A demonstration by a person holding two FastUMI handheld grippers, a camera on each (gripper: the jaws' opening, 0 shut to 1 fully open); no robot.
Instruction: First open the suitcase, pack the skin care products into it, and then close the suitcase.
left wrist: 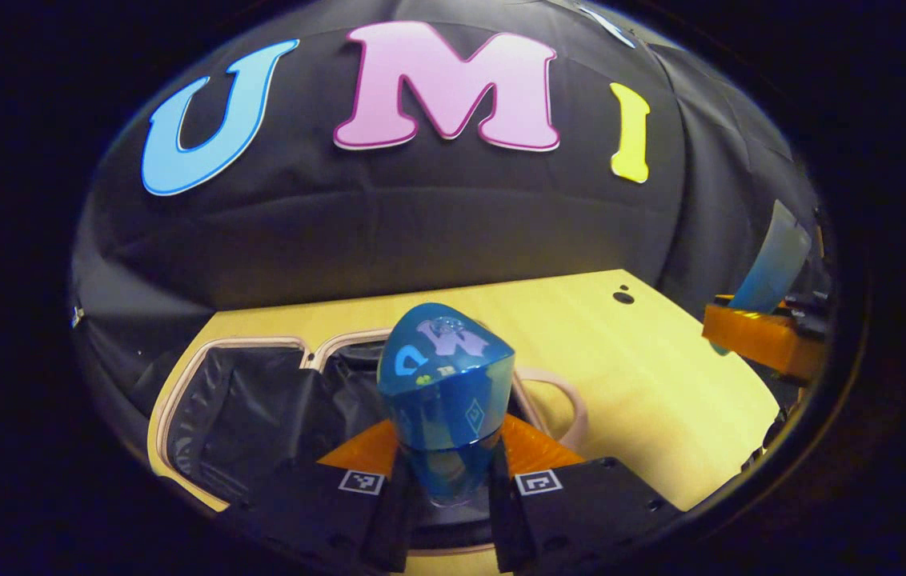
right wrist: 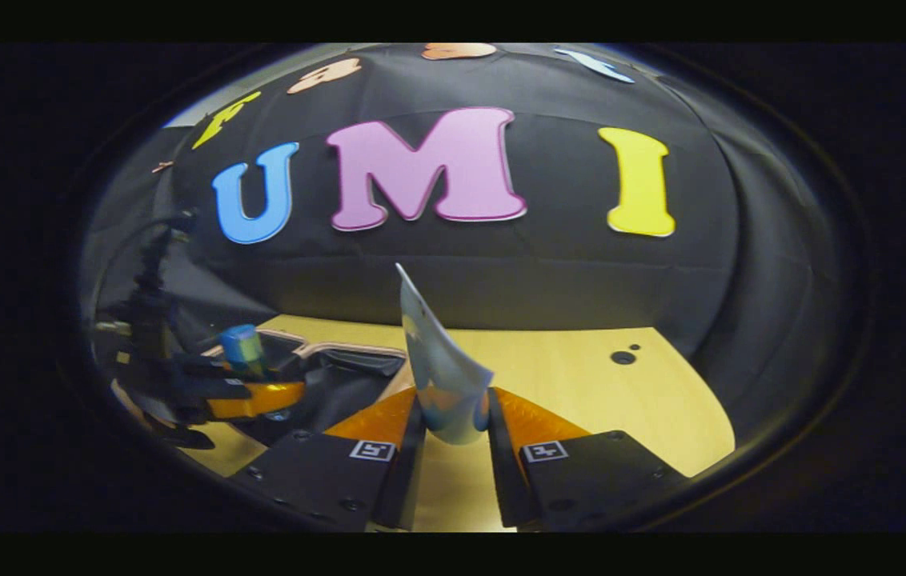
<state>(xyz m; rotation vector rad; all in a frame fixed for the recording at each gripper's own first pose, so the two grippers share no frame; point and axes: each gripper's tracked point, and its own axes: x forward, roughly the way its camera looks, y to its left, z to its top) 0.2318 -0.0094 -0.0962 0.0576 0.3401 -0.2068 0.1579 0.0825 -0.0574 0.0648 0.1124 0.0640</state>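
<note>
My left gripper (left wrist: 446, 480) is shut on a glossy blue skin care bottle (left wrist: 445, 392), held upright above the open suitcase (left wrist: 245, 408), whose black lining lies flat on the wooden table (left wrist: 661, 376). In the right gripper view, my right gripper (right wrist: 453, 436) is shut on a pale blue squeeze tube (right wrist: 437, 360), its crimped end pointing up. That tube (left wrist: 773, 264) and the right gripper (left wrist: 757, 336) also appear at the far right of the left gripper view. The left gripper (right wrist: 249, 396) with the blue bottle (right wrist: 243, 348) shows at the left of the right gripper view, over the suitcase (right wrist: 341, 376).
The suitcase's tan rim and handle loop (left wrist: 569, 404) lie just right of the left gripper. Two small dark holes (left wrist: 623, 296) mark the table near its far right corner. The black cloth wall stands behind the table.
</note>
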